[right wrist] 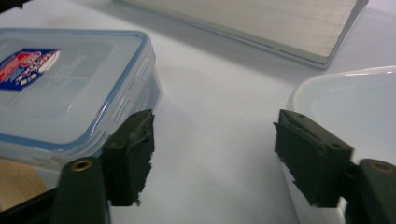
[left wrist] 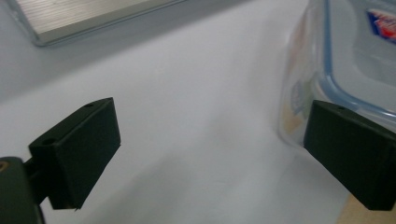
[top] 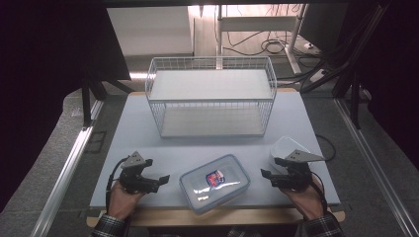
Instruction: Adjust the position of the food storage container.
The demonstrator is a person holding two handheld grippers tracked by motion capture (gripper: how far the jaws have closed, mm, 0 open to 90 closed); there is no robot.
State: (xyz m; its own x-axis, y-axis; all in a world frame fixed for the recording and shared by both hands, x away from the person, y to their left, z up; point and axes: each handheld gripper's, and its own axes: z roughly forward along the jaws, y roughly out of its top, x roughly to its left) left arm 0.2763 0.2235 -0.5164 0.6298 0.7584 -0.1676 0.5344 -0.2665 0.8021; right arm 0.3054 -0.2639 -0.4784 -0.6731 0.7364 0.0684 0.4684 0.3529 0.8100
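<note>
left to right: we hold the left gripper at the near left of the table, jaws spread wide with nothing between them, just left of the lidded container. in the left gripper view one jaw sits close against the container's clear wall; we cannot tell if it touches. the container lies flat at near centre, blue-rimmed lid on, red-blue label up. far centre stands the white wire basket, well apart from both hands. we hold the right gripper near right, jaws apart and empty, just right of the container. a white bowl sits behind that hand, beside the right gripper's outer jaw.
</note>
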